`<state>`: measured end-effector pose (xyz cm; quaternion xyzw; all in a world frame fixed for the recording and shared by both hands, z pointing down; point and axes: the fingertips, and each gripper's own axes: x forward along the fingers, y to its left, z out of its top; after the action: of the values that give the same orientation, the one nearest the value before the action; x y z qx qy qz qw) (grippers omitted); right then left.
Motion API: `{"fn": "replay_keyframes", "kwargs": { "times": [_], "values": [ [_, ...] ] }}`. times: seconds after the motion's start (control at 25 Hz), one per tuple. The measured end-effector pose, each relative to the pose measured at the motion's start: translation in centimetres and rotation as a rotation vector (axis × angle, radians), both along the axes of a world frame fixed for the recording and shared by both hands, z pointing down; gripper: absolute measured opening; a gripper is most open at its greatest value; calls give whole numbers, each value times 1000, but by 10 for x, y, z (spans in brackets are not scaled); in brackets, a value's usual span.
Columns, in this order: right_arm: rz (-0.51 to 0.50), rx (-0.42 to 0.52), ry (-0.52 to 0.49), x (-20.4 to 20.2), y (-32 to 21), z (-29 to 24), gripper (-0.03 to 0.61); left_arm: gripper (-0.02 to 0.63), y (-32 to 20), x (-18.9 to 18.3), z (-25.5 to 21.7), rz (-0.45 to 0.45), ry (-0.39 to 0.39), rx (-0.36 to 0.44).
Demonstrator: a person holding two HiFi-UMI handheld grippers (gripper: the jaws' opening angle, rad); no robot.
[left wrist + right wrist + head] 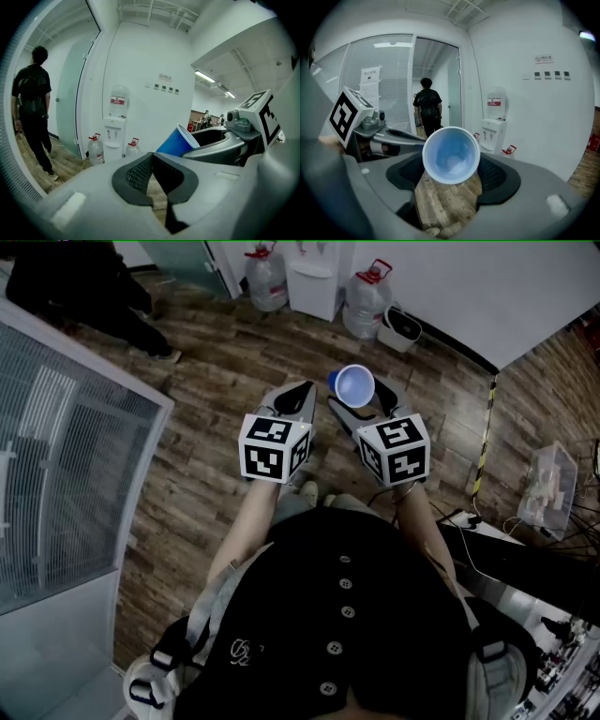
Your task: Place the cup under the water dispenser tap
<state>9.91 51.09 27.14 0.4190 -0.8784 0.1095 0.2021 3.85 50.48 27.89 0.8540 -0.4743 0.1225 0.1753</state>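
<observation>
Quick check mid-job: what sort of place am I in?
Probably an office corridor or lobby: a water dispenser stands against the wall with spare water jugs beside it, there is a glass partition on one side, and wood-plank flooring.

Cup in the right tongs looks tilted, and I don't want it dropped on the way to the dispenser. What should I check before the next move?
1. Cup gripped between the right tongs: ok.
2. Cup upright: not ok, its mouth tips back toward the camera.
3. Cup empty: ok.
4. Left tongs shut, empty, apart from the cup: ok.
5. Water dispenser in sight ahead: ok, across the floor.
6. Path free: cannot tell; a person is by the doorway left of it.
</observation>
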Motion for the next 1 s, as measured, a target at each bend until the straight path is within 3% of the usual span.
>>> {"fn": "replay_keyframes", "kwargs": {
  "times": [0.64,1.0],
  "values": [
    [11,9,-25,-1,-5,-2,353,2,-1,2,2,21,-7,-2],
    [3,17,-27,-15,-29,-4,356,2,-30,-9,1,46,-11,13]
  ]
}}
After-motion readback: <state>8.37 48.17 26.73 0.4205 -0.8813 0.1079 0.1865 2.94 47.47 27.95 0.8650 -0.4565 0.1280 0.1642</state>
